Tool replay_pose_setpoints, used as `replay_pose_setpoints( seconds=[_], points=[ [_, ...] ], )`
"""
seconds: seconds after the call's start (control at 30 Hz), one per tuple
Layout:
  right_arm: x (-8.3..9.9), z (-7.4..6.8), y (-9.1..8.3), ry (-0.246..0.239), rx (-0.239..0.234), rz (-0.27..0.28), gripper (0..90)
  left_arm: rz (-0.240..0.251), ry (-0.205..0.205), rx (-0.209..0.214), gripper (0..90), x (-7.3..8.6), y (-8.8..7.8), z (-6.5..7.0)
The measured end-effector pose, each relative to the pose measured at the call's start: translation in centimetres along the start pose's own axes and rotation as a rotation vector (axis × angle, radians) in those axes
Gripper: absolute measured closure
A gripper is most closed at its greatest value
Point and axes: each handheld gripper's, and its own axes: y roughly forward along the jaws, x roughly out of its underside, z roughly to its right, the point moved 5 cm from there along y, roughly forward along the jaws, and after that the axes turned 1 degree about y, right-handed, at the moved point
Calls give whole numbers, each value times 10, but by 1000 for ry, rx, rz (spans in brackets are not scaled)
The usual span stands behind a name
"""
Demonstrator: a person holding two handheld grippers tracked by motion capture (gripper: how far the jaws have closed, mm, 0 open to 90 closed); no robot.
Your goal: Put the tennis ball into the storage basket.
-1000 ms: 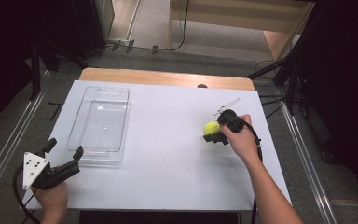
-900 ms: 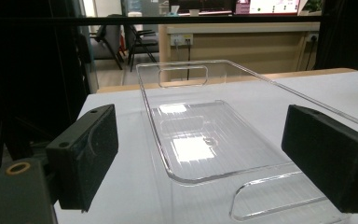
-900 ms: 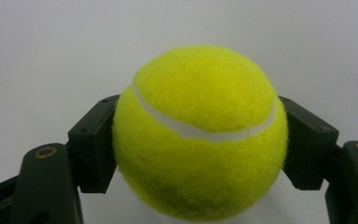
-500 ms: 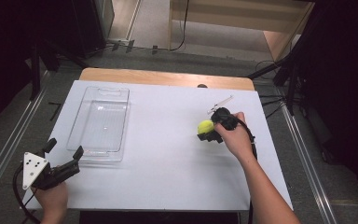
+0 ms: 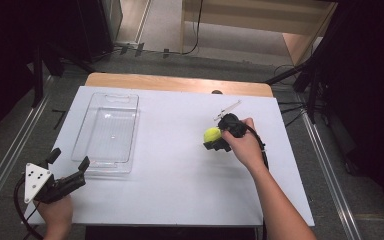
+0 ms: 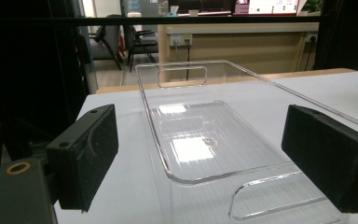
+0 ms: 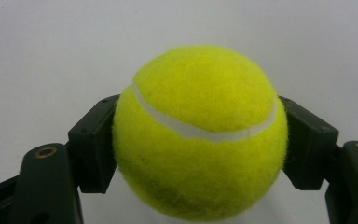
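High view: the right gripper (image 5: 216,141), right of centre in the frame, has its fingers pinching a ball (image 5: 212,134); the right gripper view shows both pads pressed against the ball's (image 7: 200,135) sides, with white surface (image 7: 51,56) behind it. Compared with a second ago, ball and gripper have shifted leftward in the frame, toward the tray (image 5: 107,132) at centre left, and are still well apart from it. This suggests a carry under way, the tray being the likely destination; the grip appears secure. The left gripper (image 5: 66,172), at lower left, has not moved; its fingers (image 6: 86,154) are spread with nothing between them, aimed along the tray (image 6: 200,140), just short of its near rim. The tray holds nothing.
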Motion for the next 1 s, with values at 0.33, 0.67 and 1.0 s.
replay_pose_setpoints(
  seconds=[0.33, 0.67, 1.0],
  points=[
    [-11, -8, 5, -18, -12, 1, 236, 1, 0, 0, 113, 0, 0, 0],
    [-20, -16, 8, -46, -26, 2, 236, -4, 3, -4, 113, 0, 0, 0],
    [-31, -24, 12, -72, -42, 6, 236, -3, 2, -3, 113, 0, 0, 0]
  ],
)
